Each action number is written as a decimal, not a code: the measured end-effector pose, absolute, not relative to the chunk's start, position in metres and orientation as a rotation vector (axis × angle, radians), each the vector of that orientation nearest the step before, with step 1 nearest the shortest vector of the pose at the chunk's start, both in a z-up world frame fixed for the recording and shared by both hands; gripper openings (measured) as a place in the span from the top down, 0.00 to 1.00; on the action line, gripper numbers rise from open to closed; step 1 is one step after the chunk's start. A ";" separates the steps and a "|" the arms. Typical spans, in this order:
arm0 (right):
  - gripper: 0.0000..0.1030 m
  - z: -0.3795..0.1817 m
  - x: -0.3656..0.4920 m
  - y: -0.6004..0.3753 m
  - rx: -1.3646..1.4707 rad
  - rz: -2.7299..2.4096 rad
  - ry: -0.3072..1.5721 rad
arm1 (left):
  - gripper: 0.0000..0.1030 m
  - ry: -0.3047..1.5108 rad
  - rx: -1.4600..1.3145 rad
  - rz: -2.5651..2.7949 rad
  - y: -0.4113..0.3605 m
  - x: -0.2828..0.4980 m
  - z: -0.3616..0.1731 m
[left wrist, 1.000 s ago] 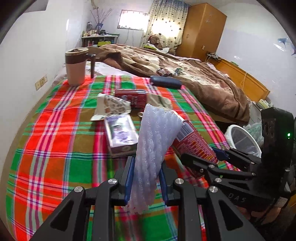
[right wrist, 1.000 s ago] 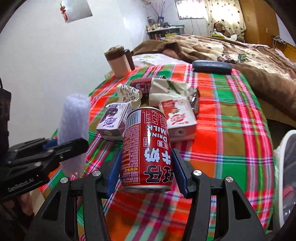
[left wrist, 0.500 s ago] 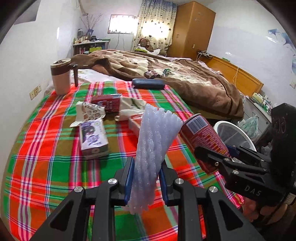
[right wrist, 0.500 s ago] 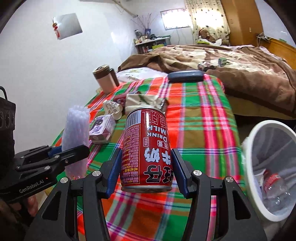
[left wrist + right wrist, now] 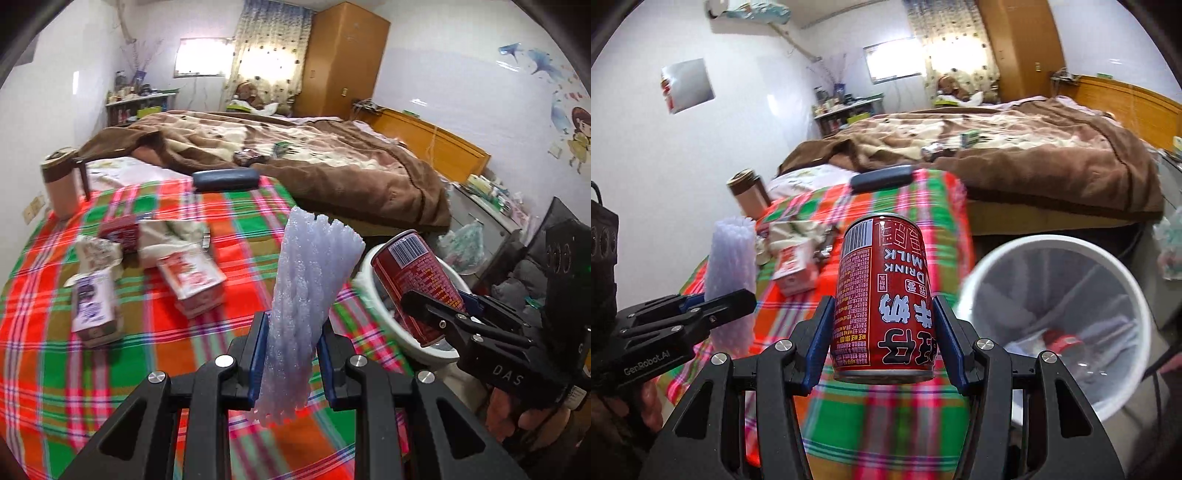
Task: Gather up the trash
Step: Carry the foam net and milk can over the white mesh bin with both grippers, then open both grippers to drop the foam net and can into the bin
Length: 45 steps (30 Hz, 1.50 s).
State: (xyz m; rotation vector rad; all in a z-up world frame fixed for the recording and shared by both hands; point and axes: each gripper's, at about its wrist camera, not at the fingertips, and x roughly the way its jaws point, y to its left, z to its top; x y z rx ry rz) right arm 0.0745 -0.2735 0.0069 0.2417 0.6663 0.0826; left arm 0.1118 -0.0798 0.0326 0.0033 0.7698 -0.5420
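As gripped, can (image 5: 884, 299) reads "DRINK MILK"

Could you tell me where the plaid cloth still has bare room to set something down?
The near cloth in front of the purple carton is bare, as is the strip along the edge by the bin. Cartons and wrappers crowd the middle.

brown blanket (image 5: 303, 155), wooden wardrobe (image 5: 343, 59), tumbler (image 5: 61, 184)

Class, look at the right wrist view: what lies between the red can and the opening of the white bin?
Nothing: the red can, held in the right tongs, sits just left of the white bin, with only the plaid cloth behind the gap.
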 end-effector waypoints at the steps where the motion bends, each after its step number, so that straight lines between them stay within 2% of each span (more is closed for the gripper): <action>1: 0.48 0.007 0.073 -0.279 0.246 0.070 0.666 | 0.75 0.771 0.006 -0.552 -0.085 0.112 0.032; 19: 0.47 -0.014 0.073 -0.357 0.305 -0.145 0.702 | 0.75 0.821 0.065 -0.743 -0.209 0.122 0.022; 30: 0.47 -0.038 0.084 -0.389 0.324 -0.244 0.799 | 0.75 0.892 0.072 -0.802 -0.263 0.140 -0.001; 32: 0.47 -0.041 0.084 -0.392 0.328 -0.244 0.819 | 0.69 0.900 0.064 -0.806 -0.268 0.142 -0.003; 35: 0.47 -0.043 0.082 -0.395 0.330 -0.257 0.841 | 0.47 0.901 0.075 -0.791 -0.271 0.143 -0.007; 40: 0.43 -0.038 0.075 -0.399 0.326 -0.280 0.815 | 0.46 0.904 0.067 -0.780 -0.266 0.143 -0.008; 45: 0.43 -0.032 0.070 -0.395 0.314 -0.281 0.792 | 0.46 0.901 0.055 -0.768 -0.255 0.141 -0.007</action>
